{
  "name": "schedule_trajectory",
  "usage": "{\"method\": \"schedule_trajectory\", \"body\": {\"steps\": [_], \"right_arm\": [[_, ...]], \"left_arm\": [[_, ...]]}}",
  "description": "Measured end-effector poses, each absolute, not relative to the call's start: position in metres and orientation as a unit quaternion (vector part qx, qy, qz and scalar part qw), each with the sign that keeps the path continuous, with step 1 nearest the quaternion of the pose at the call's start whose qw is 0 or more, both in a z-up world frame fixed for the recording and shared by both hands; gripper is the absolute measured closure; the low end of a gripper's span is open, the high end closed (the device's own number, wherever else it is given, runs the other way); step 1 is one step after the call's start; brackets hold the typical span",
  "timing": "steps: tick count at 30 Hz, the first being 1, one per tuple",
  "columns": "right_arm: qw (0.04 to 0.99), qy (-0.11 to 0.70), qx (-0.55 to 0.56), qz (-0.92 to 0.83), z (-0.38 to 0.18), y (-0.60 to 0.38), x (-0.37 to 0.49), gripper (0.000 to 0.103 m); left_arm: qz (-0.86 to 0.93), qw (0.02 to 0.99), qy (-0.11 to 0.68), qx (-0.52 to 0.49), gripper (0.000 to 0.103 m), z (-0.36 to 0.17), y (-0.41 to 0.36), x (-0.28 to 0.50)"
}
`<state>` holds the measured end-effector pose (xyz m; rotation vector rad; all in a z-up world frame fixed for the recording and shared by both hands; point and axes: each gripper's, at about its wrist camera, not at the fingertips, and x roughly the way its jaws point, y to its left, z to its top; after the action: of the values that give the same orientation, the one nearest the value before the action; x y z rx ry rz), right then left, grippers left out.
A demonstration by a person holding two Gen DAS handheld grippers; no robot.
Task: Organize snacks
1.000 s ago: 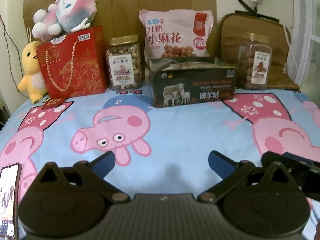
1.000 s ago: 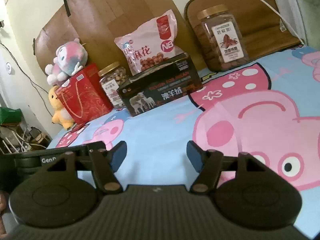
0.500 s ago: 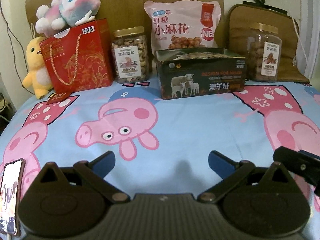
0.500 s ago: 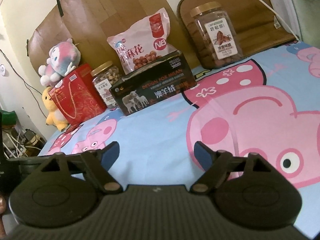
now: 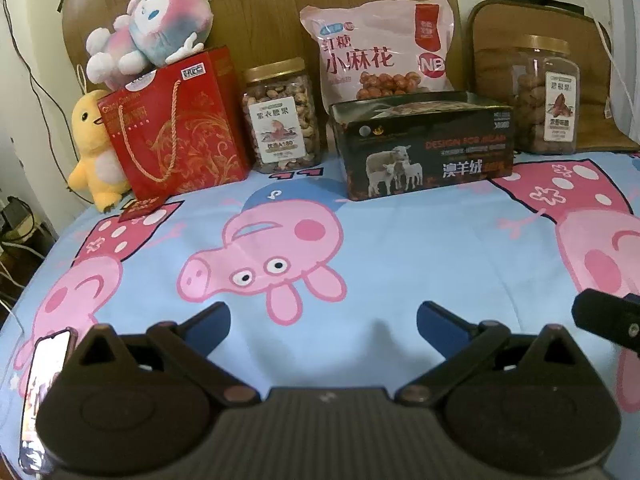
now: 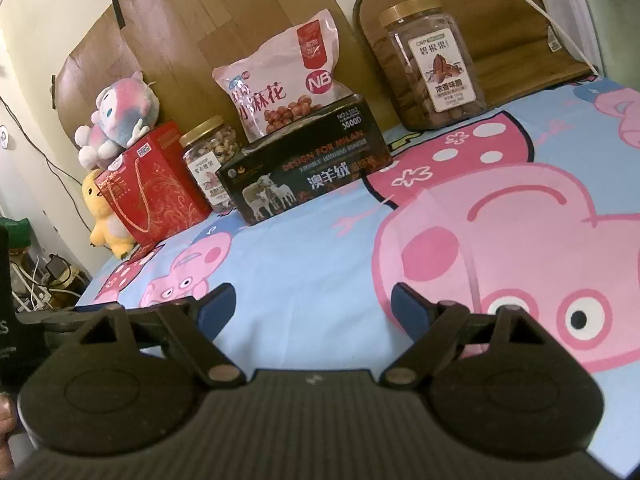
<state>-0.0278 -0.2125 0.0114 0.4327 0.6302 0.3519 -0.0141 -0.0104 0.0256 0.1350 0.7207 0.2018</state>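
Both grippers, left [image 5: 323,322] and right [image 6: 313,303], hung with jaws apart and nothing between them above the bedsheet [image 5: 400,248], the right's having just widened.

Bed [image 5: 400,248]: box [image 5: 428,144], 2 jars [image 5: 282,116].

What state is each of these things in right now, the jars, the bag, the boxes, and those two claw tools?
Left gripper: open, nothing between its fingers.
Right gripper: jaws have just been opening, now wide, nothing between them.
Cashew jar: upright, lid on.
Pecan jar: upright, lid on.
Pink snack bag: sealed, propped upright behind the dark box.
Dark box: lying flat, closed.
Red gift box: standing, plush toy on top.
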Motion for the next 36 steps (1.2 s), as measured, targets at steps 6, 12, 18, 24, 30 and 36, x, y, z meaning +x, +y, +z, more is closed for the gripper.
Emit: {"method": "schedule_trajectory", "body": {"steps": [6,12,18,24,30,36], "right_arm": [[0.913,0.305,0.209,0.174,0.0113,-0.2115,-0.0284,0.016],[0.913,0.304,0.210,0.173,0.0112,-0.2118,-0.0284,0.016],[0.913,0.305,0.210,0.174,0.0116,-0.2120,-0.0288,0.016],[0.912,0.305,0.211,0.174,0.0115,-0.2123,-0.0287,0.016],[0.912,0.304,0.212,0.174,0.0115,-0.2126,-0.0289,0.016],[0.913,0.303,0.212,0.173,0.0116,-0.2128,-0.0292,0.016]], "left_arm": [[0.112,0.929,0.345,0.078,0.000,0.0260,-0.0093,-0.0154],[0.123,0.928,0.339,0.089,0.000,0.0265,-0.0084,-0.0157],[0.131,0.928,0.336,0.095,0.000,0.0268,-0.0071,-0.0153],[0.142,0.926,0.334,0.099,0.000,0.0264,-0.0059,-0.0157],[0.149,0.925,0.333,0.103,0.000,0.0264,-0.0054,-0.0152],[0.148,0.925,0.336,0.103,0.000,0.0267,-0.0061,-0.0157]]}}
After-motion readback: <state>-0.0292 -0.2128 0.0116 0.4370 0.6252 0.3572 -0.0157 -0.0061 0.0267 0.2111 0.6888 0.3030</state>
